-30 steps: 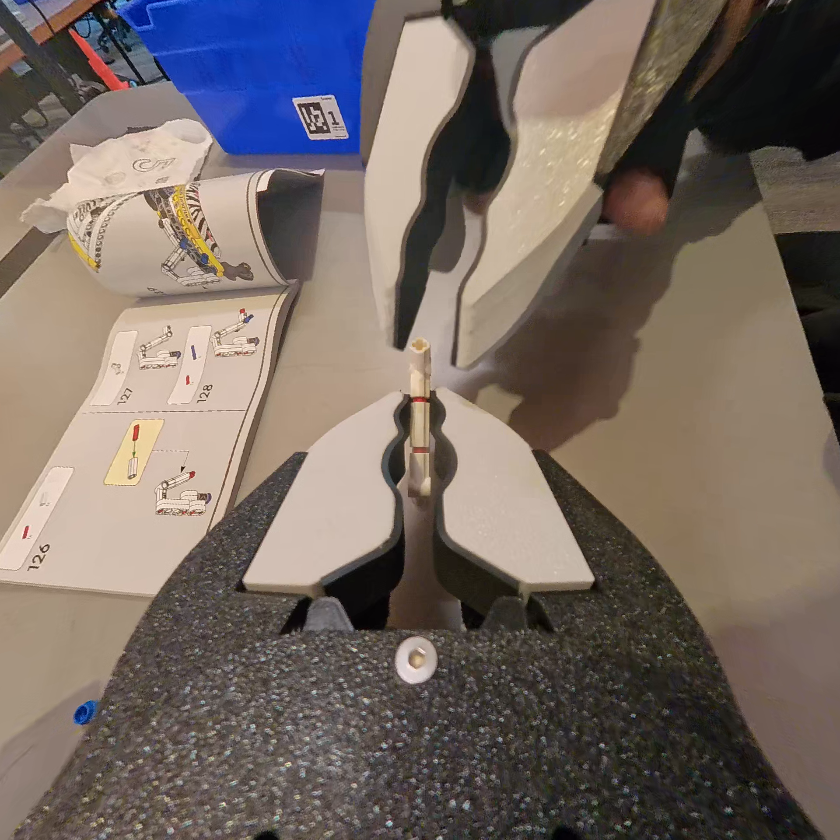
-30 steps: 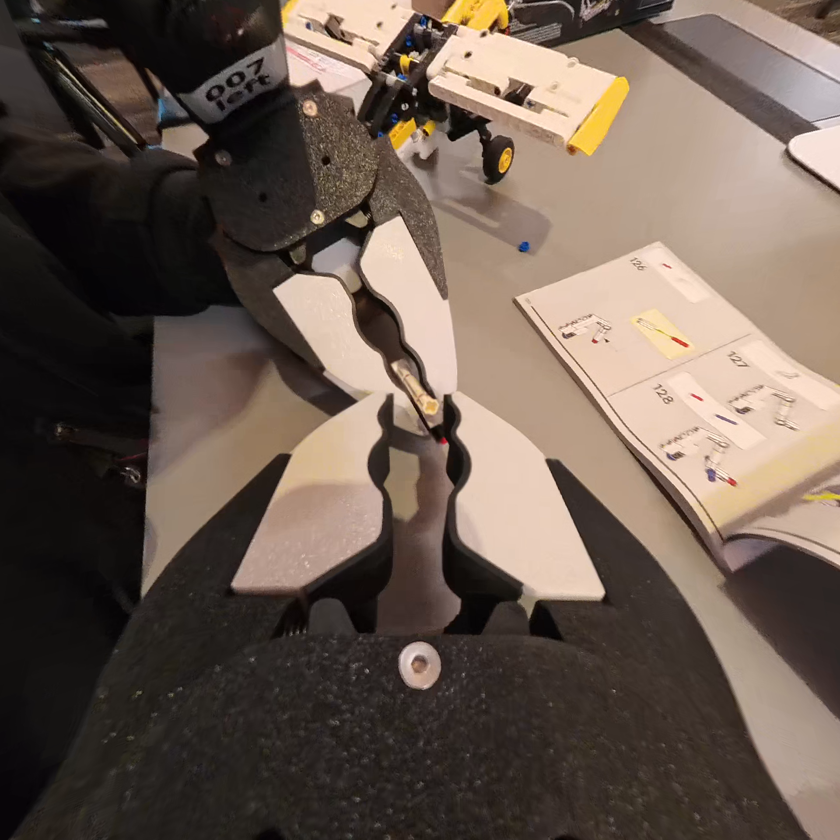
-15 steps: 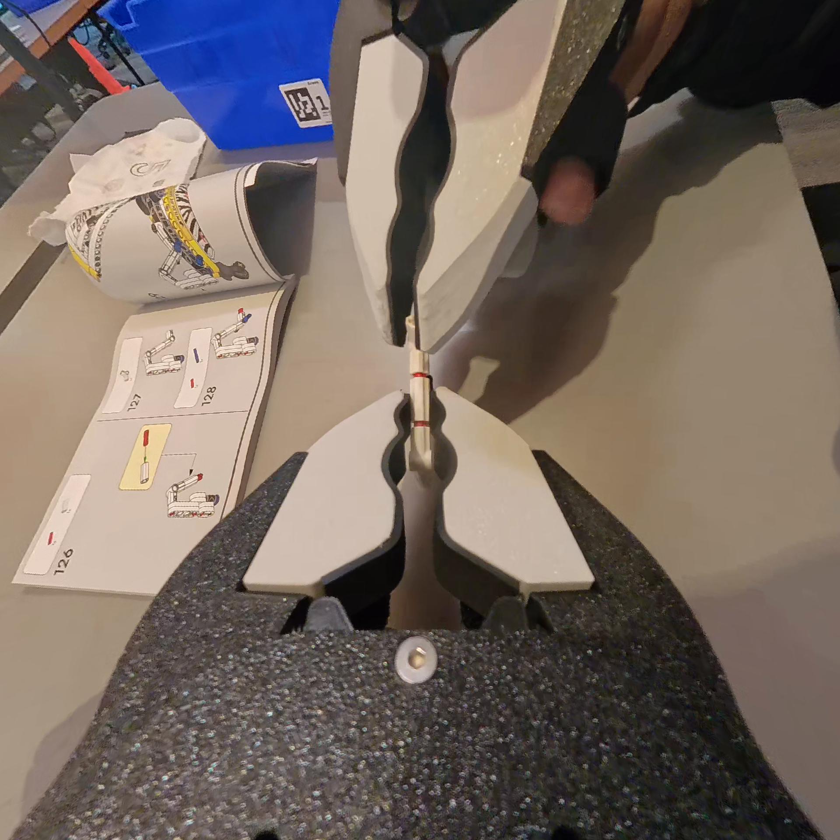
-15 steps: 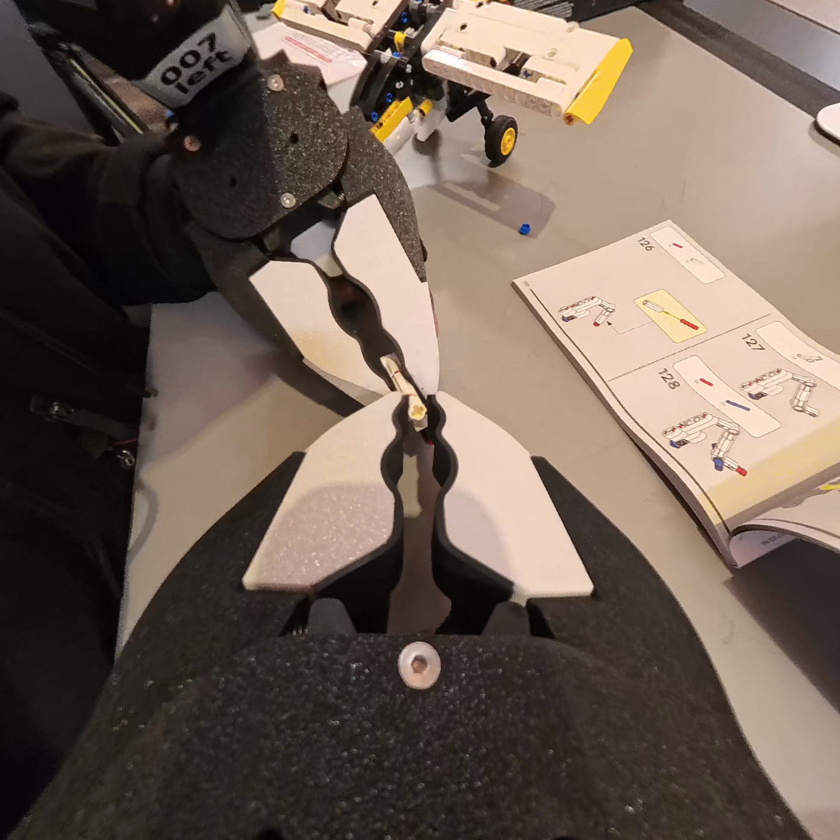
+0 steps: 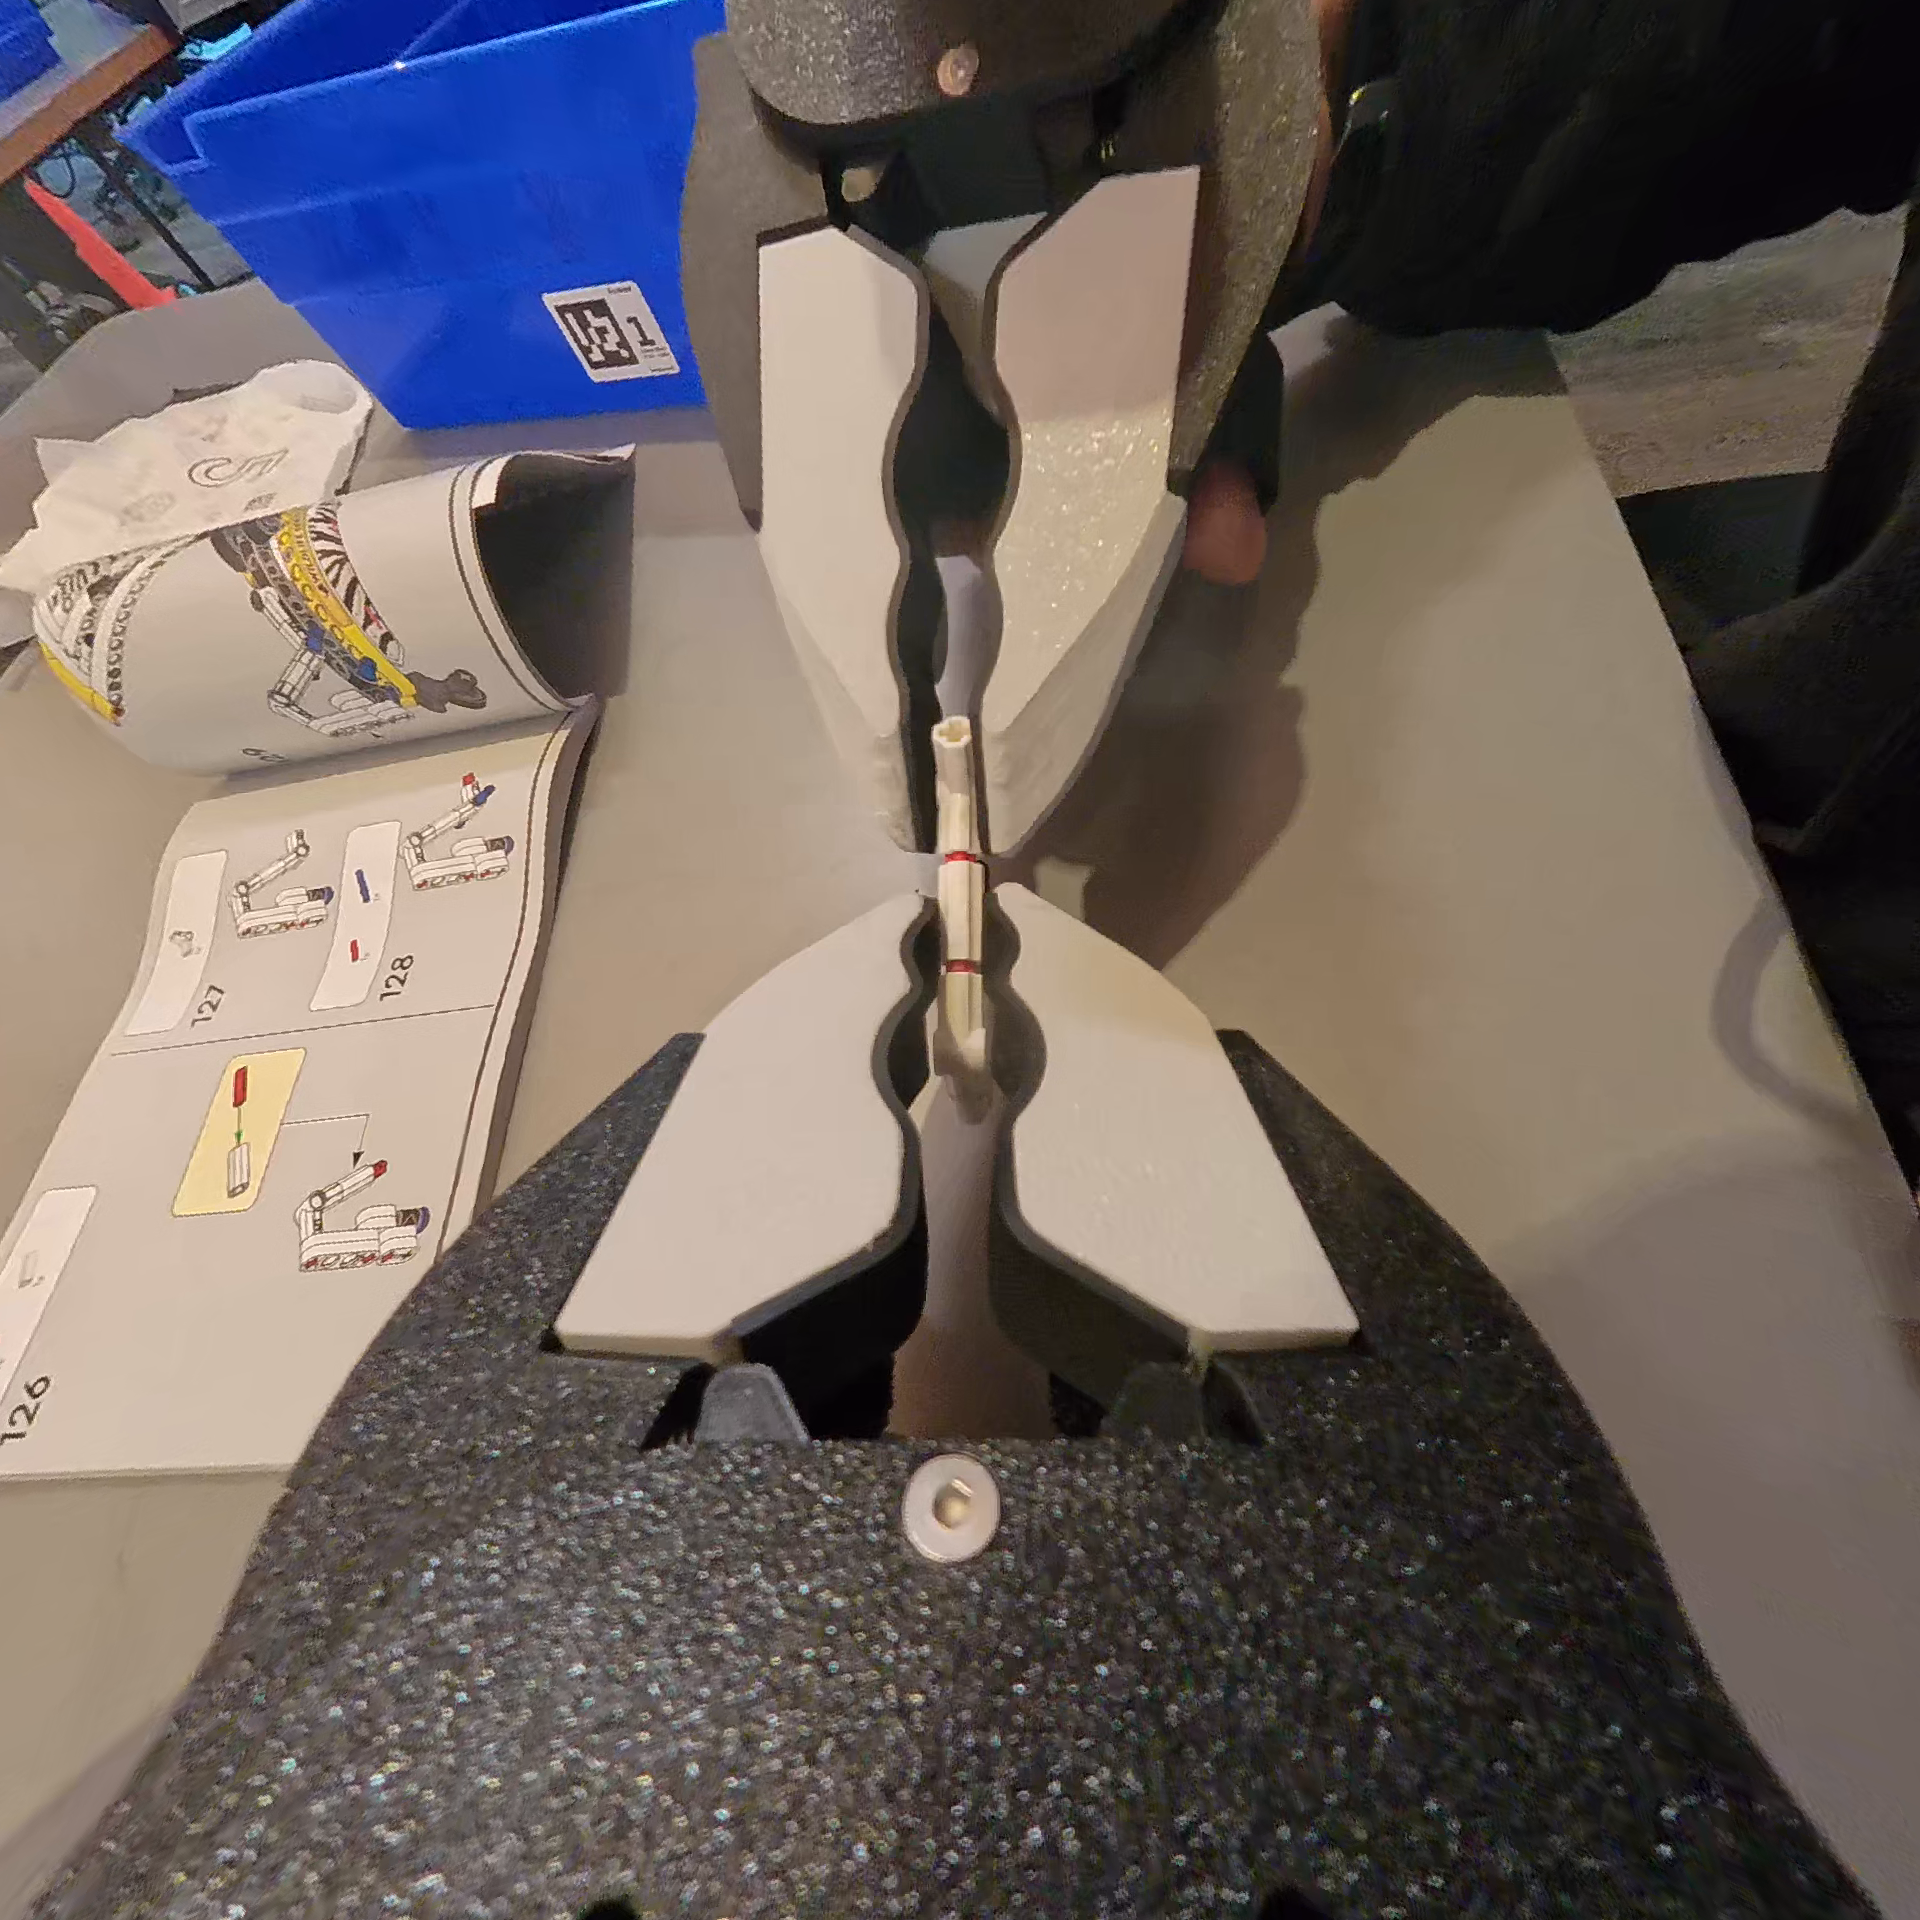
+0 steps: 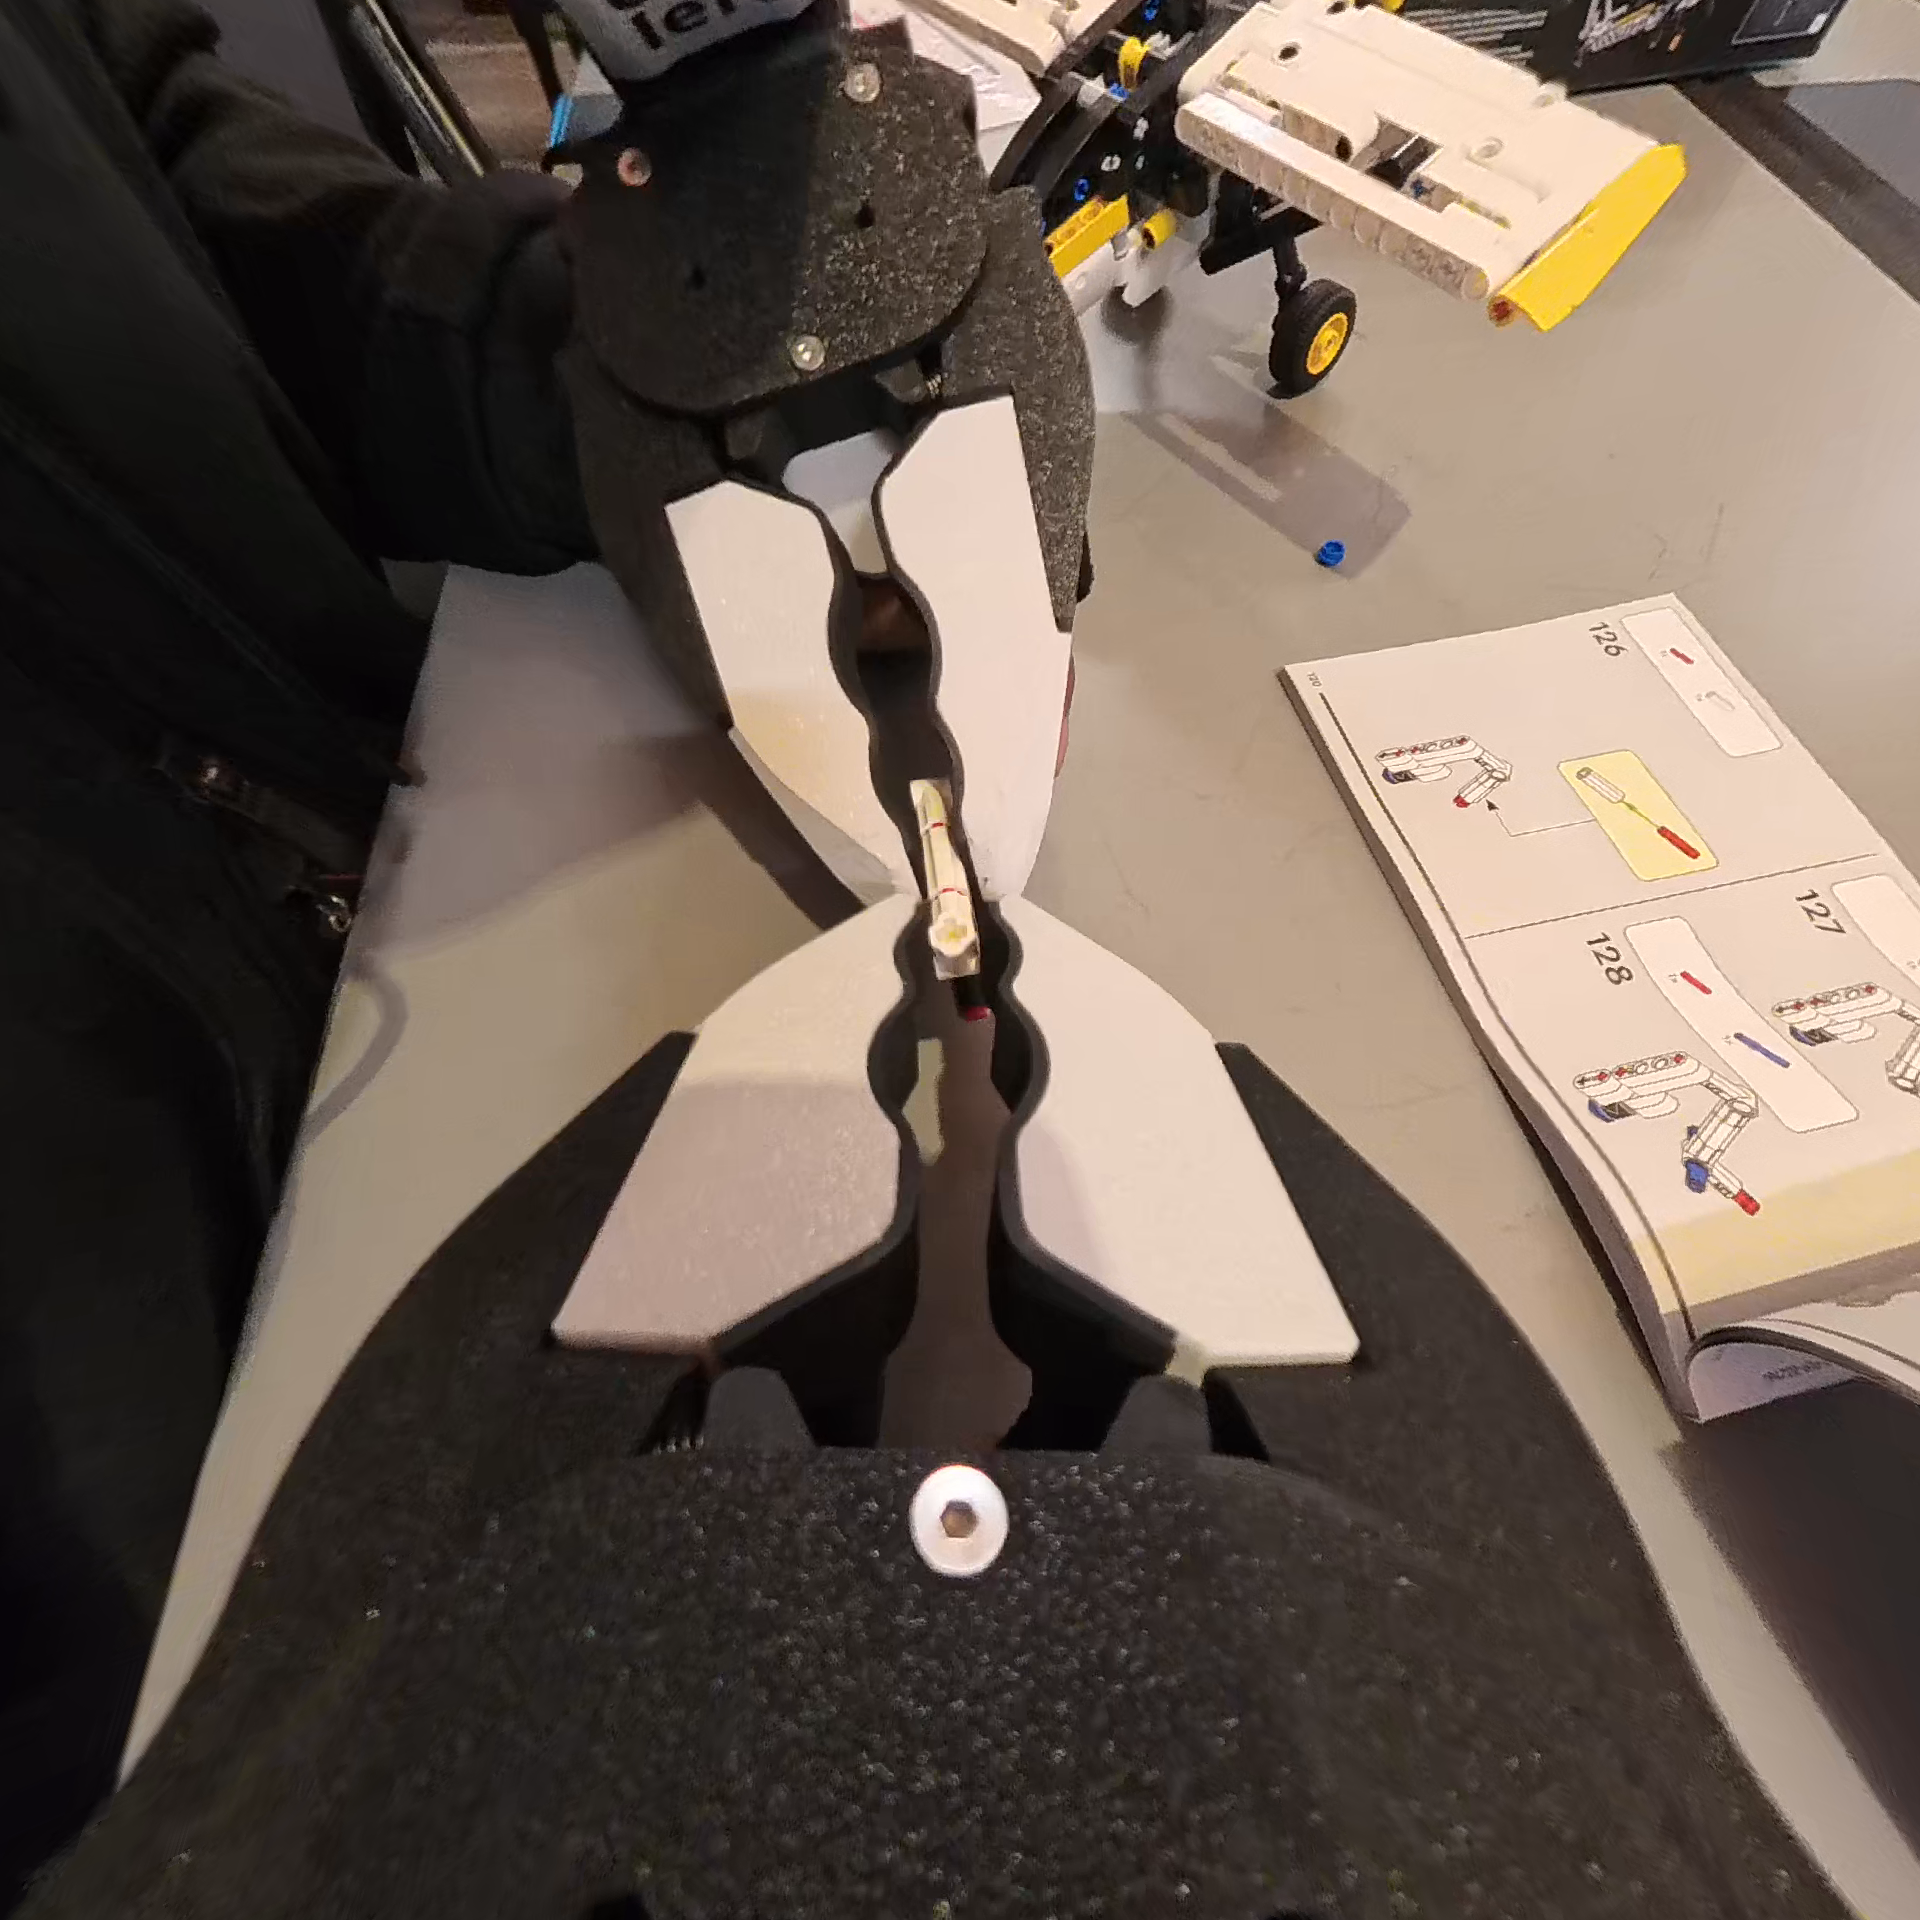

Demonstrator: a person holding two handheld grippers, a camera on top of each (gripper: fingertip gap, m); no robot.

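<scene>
The left gripper (image 5: 958,914) is clamped on a slim white rod assembly with red rings (image 5: 957,904), held above the grey worktop (image 5: 1351,831). The right gripper (image 6: 956,940) meets it tip to tip, closed on the rod's far end. An open instruction booklet (image 6: 1621,935) and a white-and-yellow brick-built model (image 6: 1351,156) lie nearby.
</scene>
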